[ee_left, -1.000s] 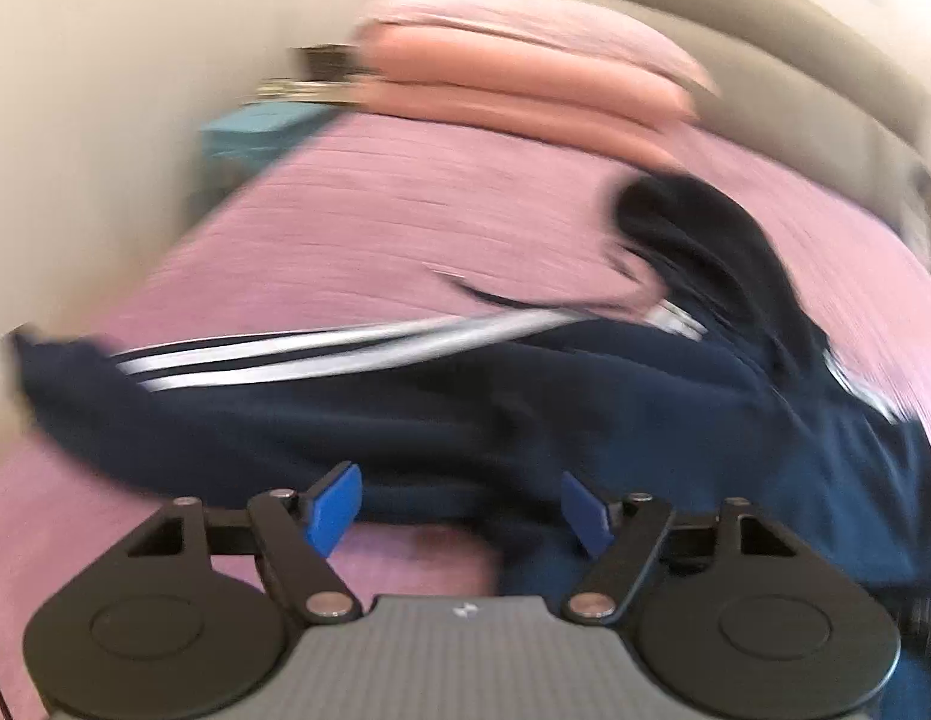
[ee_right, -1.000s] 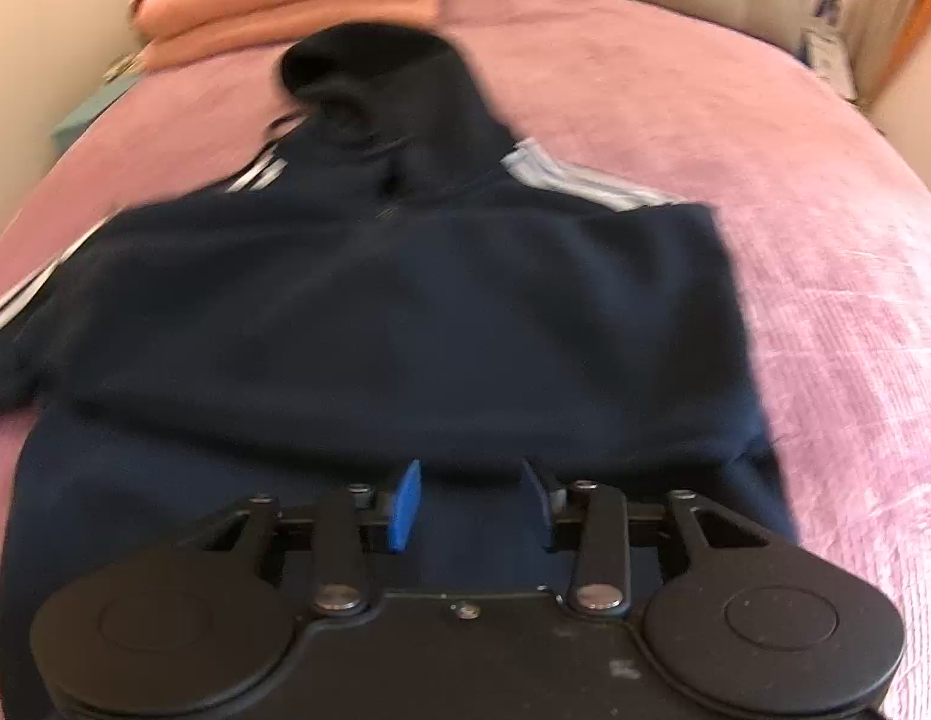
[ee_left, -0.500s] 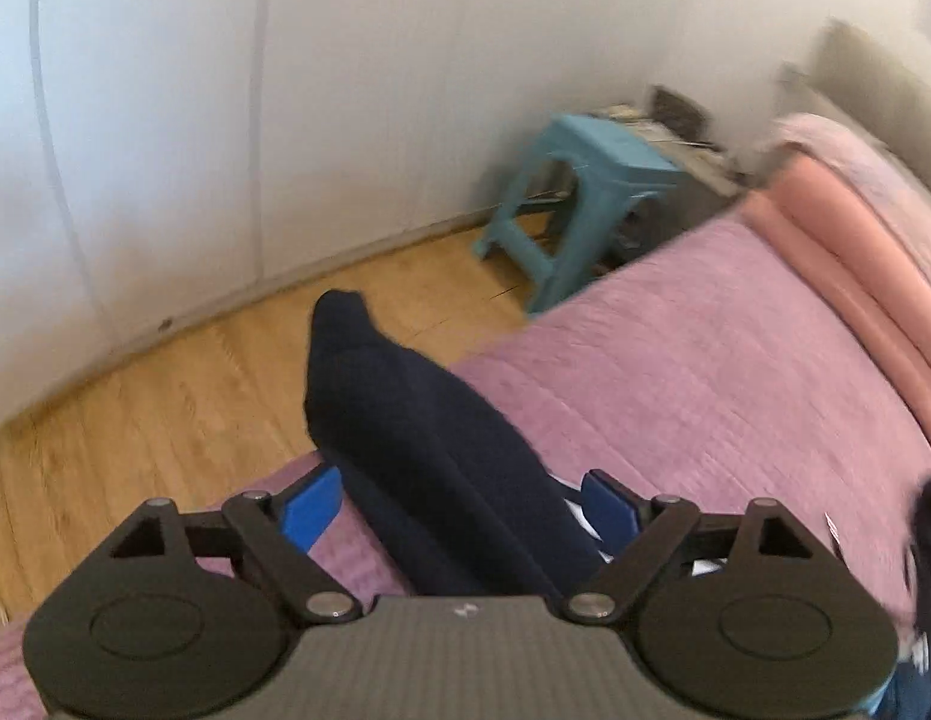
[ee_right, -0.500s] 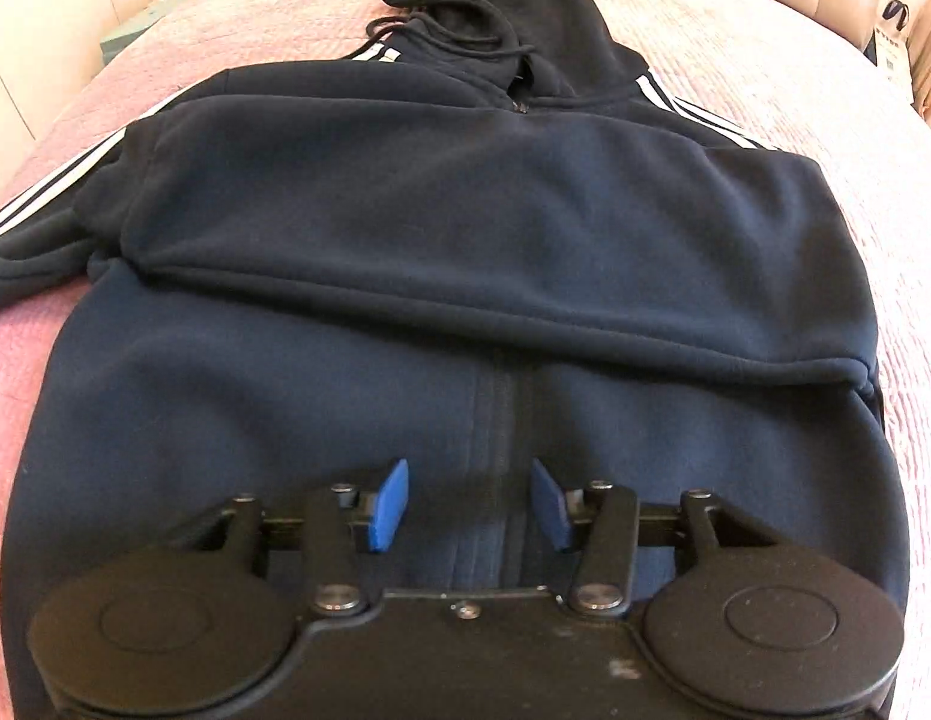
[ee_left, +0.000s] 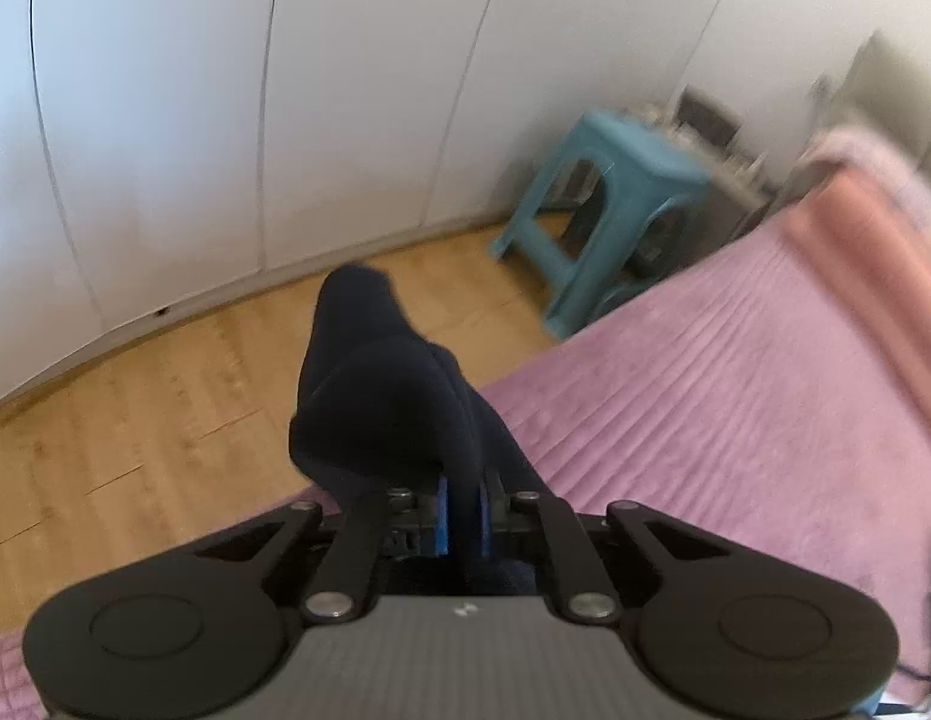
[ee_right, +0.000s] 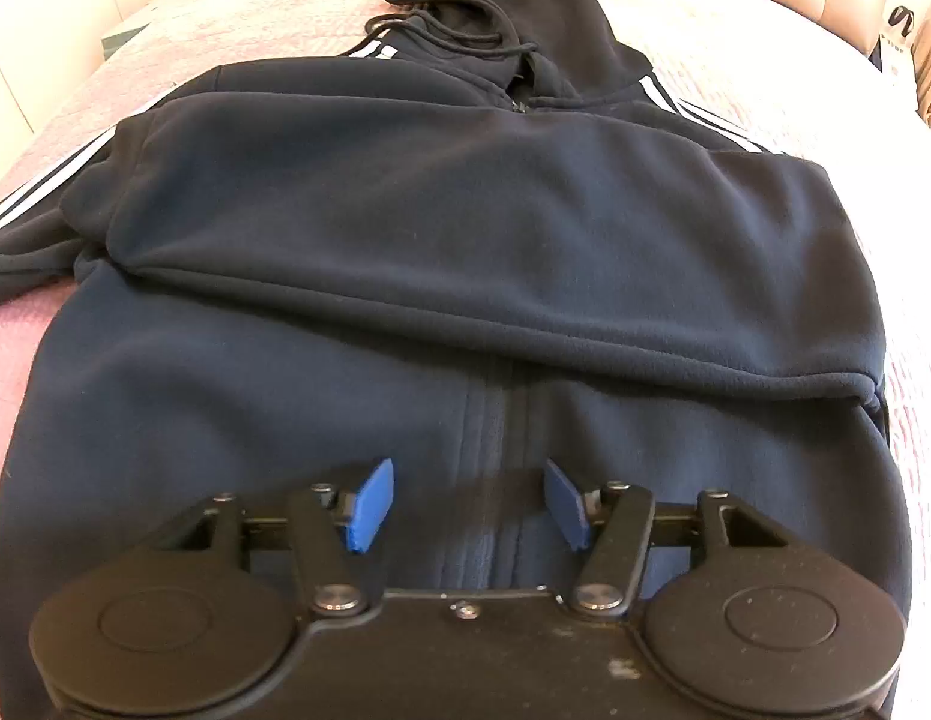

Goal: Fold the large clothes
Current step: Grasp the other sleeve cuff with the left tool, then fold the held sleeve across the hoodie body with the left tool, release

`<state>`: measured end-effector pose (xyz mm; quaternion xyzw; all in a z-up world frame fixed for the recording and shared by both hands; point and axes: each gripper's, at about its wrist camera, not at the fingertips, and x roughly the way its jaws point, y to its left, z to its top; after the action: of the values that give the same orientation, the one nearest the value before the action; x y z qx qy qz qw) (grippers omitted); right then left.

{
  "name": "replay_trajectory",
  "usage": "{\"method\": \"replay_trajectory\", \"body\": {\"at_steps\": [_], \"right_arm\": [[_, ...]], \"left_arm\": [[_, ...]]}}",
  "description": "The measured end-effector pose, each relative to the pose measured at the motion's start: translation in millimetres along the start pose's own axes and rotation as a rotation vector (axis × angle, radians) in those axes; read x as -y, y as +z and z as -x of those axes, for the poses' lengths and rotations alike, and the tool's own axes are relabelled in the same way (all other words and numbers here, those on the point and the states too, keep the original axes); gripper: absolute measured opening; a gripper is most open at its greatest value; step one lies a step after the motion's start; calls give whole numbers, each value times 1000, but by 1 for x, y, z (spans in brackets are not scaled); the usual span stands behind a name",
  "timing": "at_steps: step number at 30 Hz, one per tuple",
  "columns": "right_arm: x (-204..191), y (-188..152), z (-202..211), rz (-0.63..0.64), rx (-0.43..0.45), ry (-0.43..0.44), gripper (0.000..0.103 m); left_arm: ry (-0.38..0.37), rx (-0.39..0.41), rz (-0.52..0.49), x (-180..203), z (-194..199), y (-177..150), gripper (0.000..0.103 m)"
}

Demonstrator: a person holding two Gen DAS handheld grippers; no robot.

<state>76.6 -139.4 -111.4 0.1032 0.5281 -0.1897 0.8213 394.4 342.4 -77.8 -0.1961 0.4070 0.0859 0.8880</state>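
Note:
A navy zip hoodie (ee_right: 465, 252) with white sleeve stripes lies front up on the pink bed cover (ee_right: 765, 60), hood at the far end. One sleeve is folded across its chest. My right gripper (ee_right: 468, 501) is open and empty, low over the hoodie's zip near the hem. My left gripper (ee_left: 463, 513) is shut on the hoodie's other sleeve (ee_left: 381, 396), whose cuff end sticks up past the bed's edge, over the floor.
In the left wrist view a teal plastic stool (ee_left: 603, 210) stands on the wooden floor (ee_left: 135, 420) by white wardrobe doors (ee_left: 225, 90). Folded pink bedding (ee_left: 873, 222) lies at the head of the bed.
My left gripper swung to the bed's left edge and closed on the sleeve. My right gripper moved in lower over the hoodie's zip and stayed open.

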Motion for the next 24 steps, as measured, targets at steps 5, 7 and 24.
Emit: {"method": "replay_trajectory", "body": {"at_steps": [5,7,24], "right_arm": [[1,0,1,-9,-1,2,69],[3,-1,5,-17,-1,-2,69],[73,-35,82,-143,100,-1,69]], "left_arm": [[-209,118,31,-10,65,1,9],[-299,161,25,-7,98,-2,9],[-952,192,-599,213,293,-124,38]]}}
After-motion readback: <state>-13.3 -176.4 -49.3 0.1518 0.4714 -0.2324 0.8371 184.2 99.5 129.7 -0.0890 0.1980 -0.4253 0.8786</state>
